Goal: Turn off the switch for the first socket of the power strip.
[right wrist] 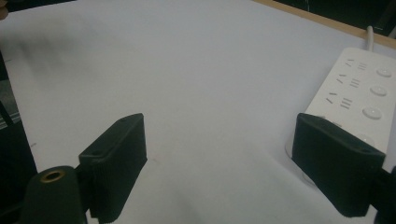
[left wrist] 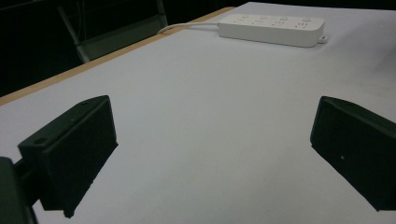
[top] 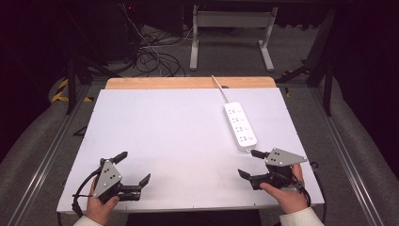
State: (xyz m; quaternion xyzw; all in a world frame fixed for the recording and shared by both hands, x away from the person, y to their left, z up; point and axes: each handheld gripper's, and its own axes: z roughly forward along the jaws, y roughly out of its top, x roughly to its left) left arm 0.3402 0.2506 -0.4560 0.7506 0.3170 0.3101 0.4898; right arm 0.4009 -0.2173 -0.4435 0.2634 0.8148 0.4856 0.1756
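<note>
A white power strip (top: 240,125) lies on the white table (top: 169,141) at the right, its cable (top: 220,88) running off the far edge. My left gripper (top: 135,167) rests near the front left corner, held by a hand, jaws wide open with nothing between them. My right gripper (top: 250,164) sits near the front right, open and empty, just in front of the strip's near end. In the left gripper view the power strip (left wrist: 273,29) lies far ahead. The right gripper view has the power strip (right wrist: 357,91) close beside the right-hand jaw.
A wooden strip (top: 188,83) borders the table's far edge. Beyond it stand a white metal frame (top: 230,28) and tangled cables (top: 150,56) on the floor. Metal rails (top: 51,150) run along both sides of the table.
</note>
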